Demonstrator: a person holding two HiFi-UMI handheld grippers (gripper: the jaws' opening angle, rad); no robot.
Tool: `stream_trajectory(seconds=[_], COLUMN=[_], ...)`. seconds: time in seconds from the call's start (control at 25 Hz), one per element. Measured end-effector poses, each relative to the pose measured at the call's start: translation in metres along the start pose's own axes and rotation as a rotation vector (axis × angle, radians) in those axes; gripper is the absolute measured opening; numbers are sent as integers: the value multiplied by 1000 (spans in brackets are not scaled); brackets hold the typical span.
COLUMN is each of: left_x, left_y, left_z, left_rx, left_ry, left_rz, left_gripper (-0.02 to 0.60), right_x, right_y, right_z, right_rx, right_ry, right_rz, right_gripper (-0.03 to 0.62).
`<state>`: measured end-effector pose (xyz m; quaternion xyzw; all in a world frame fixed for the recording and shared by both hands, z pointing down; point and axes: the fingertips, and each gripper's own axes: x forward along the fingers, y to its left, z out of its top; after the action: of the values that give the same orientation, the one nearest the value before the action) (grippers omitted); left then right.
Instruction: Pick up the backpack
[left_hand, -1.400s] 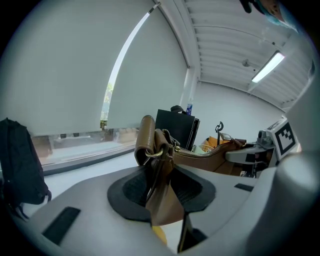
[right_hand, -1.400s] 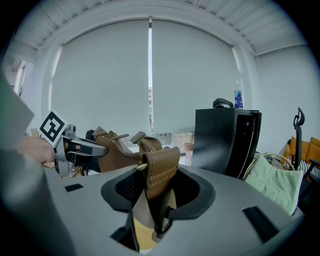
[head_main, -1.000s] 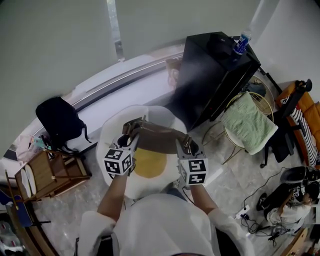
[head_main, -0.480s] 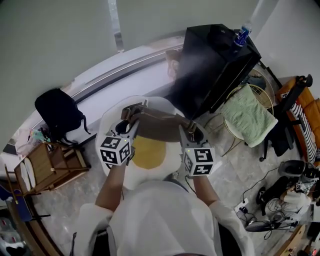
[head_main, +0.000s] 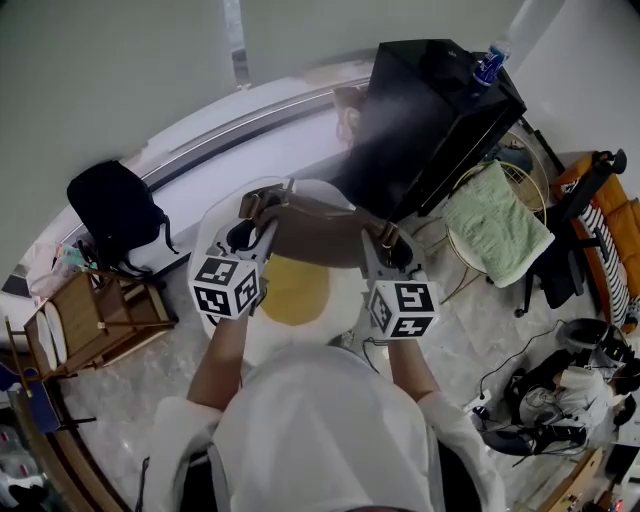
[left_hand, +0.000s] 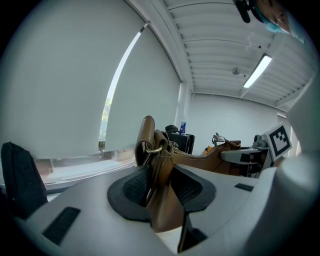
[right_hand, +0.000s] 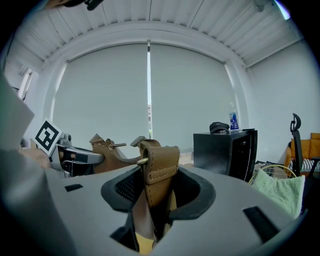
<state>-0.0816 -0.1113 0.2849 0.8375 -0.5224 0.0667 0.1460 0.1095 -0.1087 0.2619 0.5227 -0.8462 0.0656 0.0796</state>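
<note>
**A:** Where is the backpack?

**B:** The brown backpack (head_main: 318, 240) is strung between my two tools, over the white table (head_main: 345, 295) with the yellow middle. My left gripper (head_main: 250, 222) is clamped on the leather at one end, just below the brass ring. My right gripper (head_main: 386, 246) is clamped on the stitched strap tab at the other end. Both sets of pads press on leather, with no gap that I can see.

**A:** So which step is this?

**B:** The lift itself, I'd say. The grasp is made and the bag looks clear of the tabletop, hanging in a shallow sag between my hands.

**A:** And the black pack (head_main: 112, 212) by the window?

**B:** It's well apart, off to my left, and neither tool is near it.

**A:** What does the next move call for?

**B:** I think I should raise both hands evenly, so neither end takes all the weight. Each hold is on a narrow piece of leather and could slide out if I tilt or pull the ends apart.
</note>
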Motion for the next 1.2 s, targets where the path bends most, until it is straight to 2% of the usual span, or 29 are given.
stream_trajectory(seconds=[1.2], left_x=[-12], left_y=[3], left_z=[3], left_rx=[-14], left_ry=[-16], left_rz=[27], left_gripper=[138], right_x=[2], right_y=[9], right_z=[3], right_rx=[-24], right_ry=[-2], right_rz=[18], right_gripper=[173])
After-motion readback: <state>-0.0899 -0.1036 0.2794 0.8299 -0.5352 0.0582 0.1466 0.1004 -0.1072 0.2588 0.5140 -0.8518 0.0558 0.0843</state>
